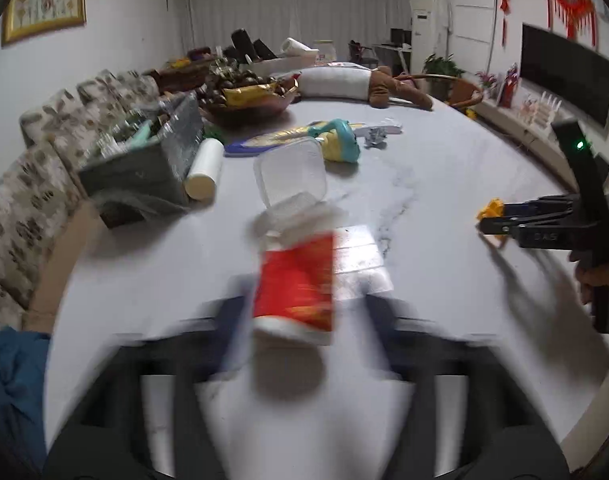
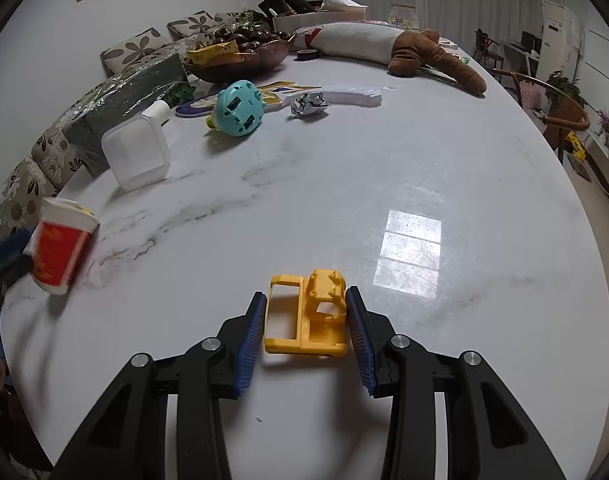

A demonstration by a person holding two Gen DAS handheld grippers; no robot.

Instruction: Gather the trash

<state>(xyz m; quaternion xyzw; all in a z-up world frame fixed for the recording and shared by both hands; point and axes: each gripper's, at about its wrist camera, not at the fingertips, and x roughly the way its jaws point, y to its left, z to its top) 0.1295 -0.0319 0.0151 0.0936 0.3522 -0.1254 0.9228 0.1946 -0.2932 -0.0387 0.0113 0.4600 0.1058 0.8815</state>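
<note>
I can read no brand anywhere: the red paper cup [image 1: 294, 284] carries yellow print, but it is too smeared to make out, and the jar label at the far edge is too small.

My left tongs [image 1: 304, 344] stand wide apart, the blurred cup between them with its white base toward the camera; the pads [image 1: 232, 332] do not press on it. In the right wrist view the same cup [image 2: 62, 246] sits near the left edge of the pale marble surface [image 2: 384, 152].

My right tongs [image 2: 306, 320] are partly closed around a small yellow plastic toy [image 2: 308, 320]. The right blue pad touches its side; whether the left pad touches it I cannot tell. In the left wrist view those tongs [image 1: 490, 222] come in from the right edge, the toy [image 1: 492, 208] at their tip, a person's hand [image 1: 592, 276] on the grip.

Beyond the cup a clear plastic box [image 1: 290, 174] lies tipped on its side. Behind it are a teal and yellow toy [image 1: 340, 144], a crumpled ball of foil [image 2: 310, 105] and a flat white strip [image 2: 352, 97]. Along the left edge stand a dark green box [image 1: 144, 160] and a white roll [image 1: 204, 170] leaning against it. At the far edge are a bowl of dark brown round things [image 2: 240, 54], a white cushion [image 2: 356, 42] and a brown soft toy [image 2: 432, 56].
</note>
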